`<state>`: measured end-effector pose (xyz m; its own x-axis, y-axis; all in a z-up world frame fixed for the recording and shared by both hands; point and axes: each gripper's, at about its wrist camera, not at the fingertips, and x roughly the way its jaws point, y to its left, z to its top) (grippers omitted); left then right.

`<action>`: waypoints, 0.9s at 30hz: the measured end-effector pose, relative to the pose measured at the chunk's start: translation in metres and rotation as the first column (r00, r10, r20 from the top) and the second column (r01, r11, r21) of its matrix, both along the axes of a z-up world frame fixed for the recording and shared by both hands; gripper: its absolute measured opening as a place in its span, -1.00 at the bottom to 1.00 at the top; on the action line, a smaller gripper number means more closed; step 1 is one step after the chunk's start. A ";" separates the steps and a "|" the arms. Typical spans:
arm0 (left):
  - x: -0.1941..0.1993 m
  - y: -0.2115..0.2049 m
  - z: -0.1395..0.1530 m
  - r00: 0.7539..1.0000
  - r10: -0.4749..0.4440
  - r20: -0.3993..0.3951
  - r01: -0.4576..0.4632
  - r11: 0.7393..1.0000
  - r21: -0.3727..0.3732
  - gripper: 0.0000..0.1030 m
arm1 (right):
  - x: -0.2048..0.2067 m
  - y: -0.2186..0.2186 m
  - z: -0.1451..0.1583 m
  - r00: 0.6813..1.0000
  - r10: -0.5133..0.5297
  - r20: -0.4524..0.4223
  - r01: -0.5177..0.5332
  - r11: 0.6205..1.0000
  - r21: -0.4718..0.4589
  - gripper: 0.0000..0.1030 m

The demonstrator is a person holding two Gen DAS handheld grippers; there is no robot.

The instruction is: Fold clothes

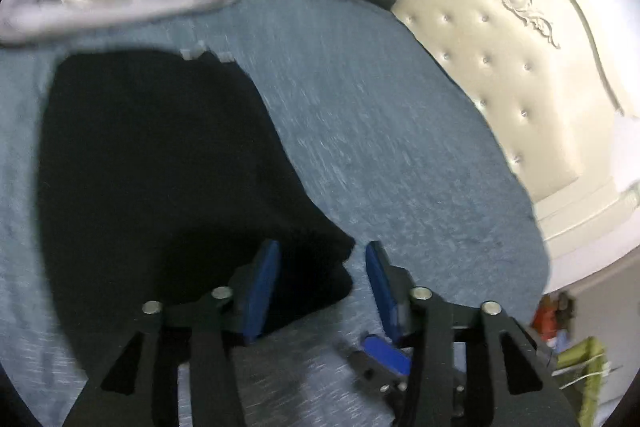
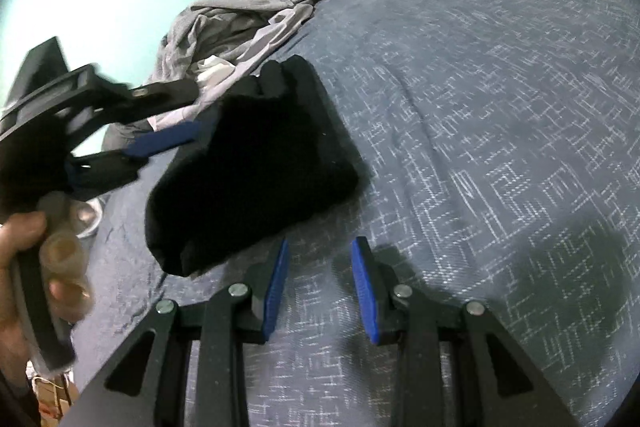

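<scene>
Blue bedspread (image 2: 480, 107) underneath, folded black garment (image 2: 256, 171) just ahead-left of right gripper (image 2: 320, 283), corner between spread blue pads of left gripper (image 1: 320, 283), both empty; soft, light, floppy, likely best pinched at corner or folded edge.

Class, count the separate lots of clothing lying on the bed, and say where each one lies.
2: a folded black garment on the blue cover by the grippers, and a crumpled grey pile beyond it. The pile may hide more.
</scene>
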<state>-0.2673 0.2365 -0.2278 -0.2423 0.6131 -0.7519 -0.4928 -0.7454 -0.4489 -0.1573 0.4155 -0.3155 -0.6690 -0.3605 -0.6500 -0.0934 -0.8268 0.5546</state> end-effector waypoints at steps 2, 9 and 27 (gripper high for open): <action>0.003 -0.014 0.017 0.999 0.002 -0.040 -0.002 1.000 0.000 -0.03 | 0.000 0.001 0.002 1.000 -0.001 -0.007 0.001 1.000 -0.005 -0.37; -0.008 -0.082 0.011 0.991 0.116 -0.068 -0.123 0.987 -0.101 -0.03 | 0.002 0.001 0.009 0.999 -0.013 -0.034 0.013 1.000 0.006 -0.15; 0.006 -0.100 -0.044 0.990 0.071 -0.119 -0.093 0.975 -0.199 -0.03 | -0.018 -0.005 0.026 0.996 0.028 -0.082 -0.036 0.994 -0.099 0.10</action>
